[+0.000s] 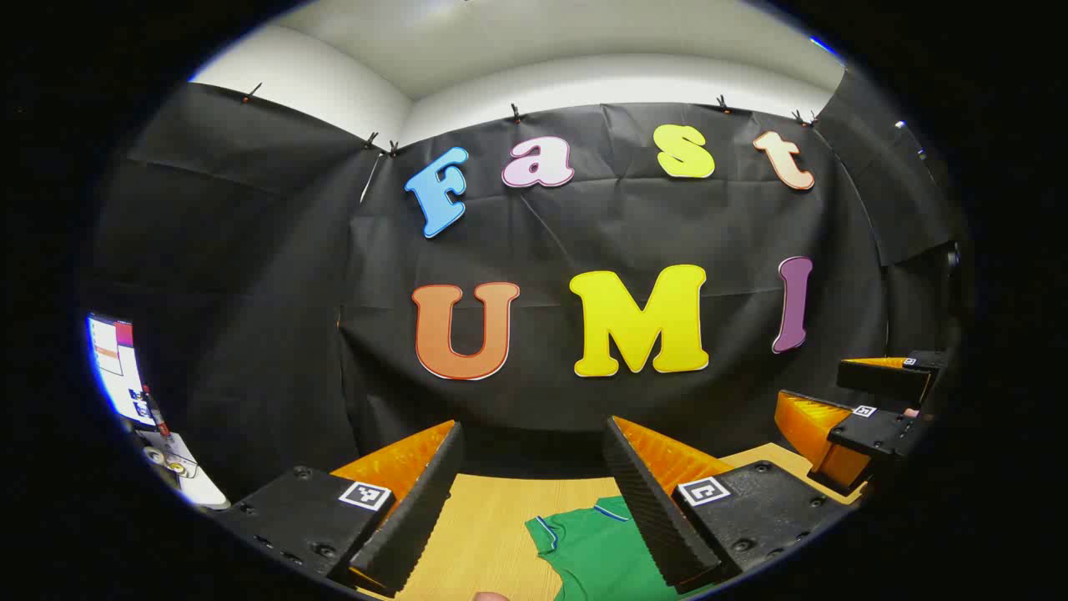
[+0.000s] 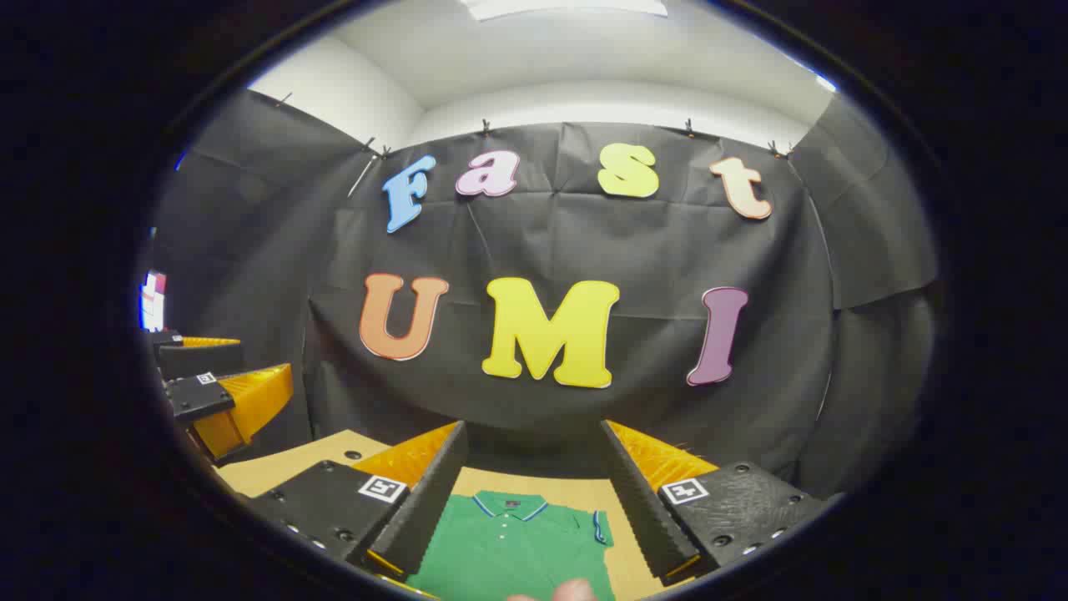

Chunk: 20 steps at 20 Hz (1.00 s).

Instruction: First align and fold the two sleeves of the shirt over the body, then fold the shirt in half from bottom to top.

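Left gripper view: my left gripper (image 1: 534, 501) hangs above the wooden table (image 1: 484, 534), jaws spread wide and holding nothing. I see the green shirt (image 1: 601, 555) lying flat on the table below, a sleeve showing between the fingers. My right gripper (image 1: 868, 401) shows at the right edge. Right gripper view: my right gripper (image 2: 530, 501) is likewise wide open and empty above the shirt's collar (image 2: 509, 503).

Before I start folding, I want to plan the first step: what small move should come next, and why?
Probably lower both grippers toward the sleeves. The left gripper and right gripper are both open and held above the table, and the green shirt lies flat with its sleeves unfolded.
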{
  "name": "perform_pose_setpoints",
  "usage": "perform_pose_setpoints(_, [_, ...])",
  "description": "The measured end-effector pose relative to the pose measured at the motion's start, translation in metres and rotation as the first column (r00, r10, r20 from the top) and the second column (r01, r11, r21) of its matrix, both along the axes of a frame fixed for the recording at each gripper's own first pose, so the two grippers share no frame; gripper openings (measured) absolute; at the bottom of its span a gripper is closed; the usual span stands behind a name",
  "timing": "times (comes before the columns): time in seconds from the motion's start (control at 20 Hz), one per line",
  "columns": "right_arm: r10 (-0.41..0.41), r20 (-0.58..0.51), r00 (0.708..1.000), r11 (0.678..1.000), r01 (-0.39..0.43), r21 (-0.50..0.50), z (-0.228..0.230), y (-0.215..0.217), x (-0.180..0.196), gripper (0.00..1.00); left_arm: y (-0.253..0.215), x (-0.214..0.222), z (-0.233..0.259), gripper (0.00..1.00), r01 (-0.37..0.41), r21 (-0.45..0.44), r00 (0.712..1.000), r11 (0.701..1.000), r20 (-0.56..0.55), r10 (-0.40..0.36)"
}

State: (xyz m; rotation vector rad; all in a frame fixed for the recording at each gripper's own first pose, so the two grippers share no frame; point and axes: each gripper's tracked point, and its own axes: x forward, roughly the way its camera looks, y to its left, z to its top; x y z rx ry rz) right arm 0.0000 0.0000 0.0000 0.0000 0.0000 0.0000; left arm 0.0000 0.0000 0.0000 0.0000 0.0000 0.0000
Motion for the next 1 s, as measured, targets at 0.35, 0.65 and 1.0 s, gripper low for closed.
perform_pose_setpoints(0.35, [-0.001, 0.008, 1.0, 1.0, 0.001, 0.0, 0.003, -0.01, 0.016, 0.96, -0.004, 0.008, -0.001, 1.0, 0.009, -0.003, 1.0, 1.0, -0.001, -0.009])
perform_pose_setpoints(0.65, [-0.005, 0.011, 1.0, 1.0, 0.005, 0.008, 0.006, -0.017, 0.022, 0.95, -0.016, 0.035, 0.005, 1.0, 0.019, -0.004, 1.0, 1.0, -0.004, -0.019])
perform_pose_setpoints(1.0, [-0.011, -0.015, 1.0, 1.0, 0.011, 0.028, -0.004, -0.029, 0.026, 0.96, -0.023, 0.033, -0.002, 1.0, 0.013, -0.002, 1.0, 1.0, -0.02, -0.013])
